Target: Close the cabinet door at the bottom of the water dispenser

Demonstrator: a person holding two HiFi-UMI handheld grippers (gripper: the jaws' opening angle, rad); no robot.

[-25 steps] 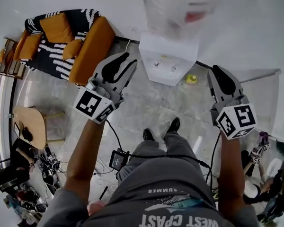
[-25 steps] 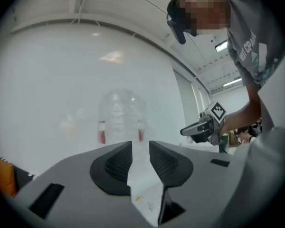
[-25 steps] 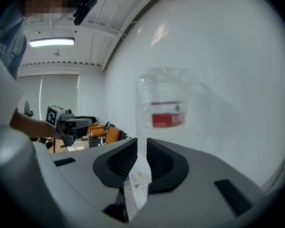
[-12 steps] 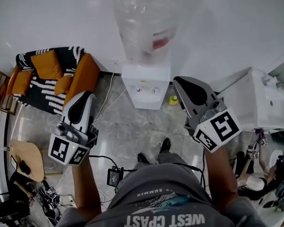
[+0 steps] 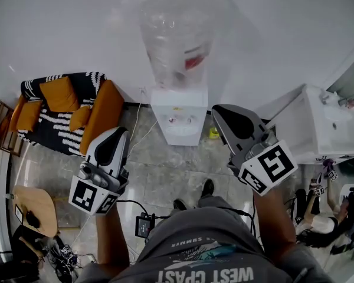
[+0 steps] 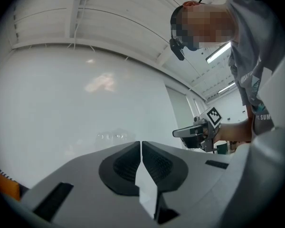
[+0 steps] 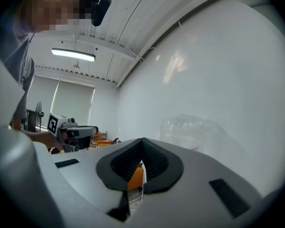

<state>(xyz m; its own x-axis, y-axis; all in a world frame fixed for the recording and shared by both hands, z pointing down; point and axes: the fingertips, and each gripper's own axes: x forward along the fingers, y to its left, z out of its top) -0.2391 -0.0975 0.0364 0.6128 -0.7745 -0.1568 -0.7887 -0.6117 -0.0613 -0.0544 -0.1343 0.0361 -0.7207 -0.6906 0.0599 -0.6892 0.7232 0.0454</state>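
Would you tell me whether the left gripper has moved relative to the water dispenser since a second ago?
Yes. In the head view the left gripper has drawn back from the water dispenser, down-left toward the person.

Seen from my remote desk: the white dispenser (image 5: 178,119) carries a clear bottle (image 5: 176,40) with a red label (image 5: 193,62), against a white wall (image 5: 76,28). Left of the dispenser, a black-and-white striped sofa (image 5: 50,125) with orange cushions (image 5: 59,94); just right of it, a small yellow thing (image 5: 214,132). In front of it the floor (image 5: 159,175) is grey and marbled. My left gripper (image 5: 120,131) and right gripper (image 5: 216,108) are grey with black pads (image 6: 126,165), their cubes (image 5: 94,196) white with black square markers. The shirt (image 5: 206,246) is grey, lettered white.
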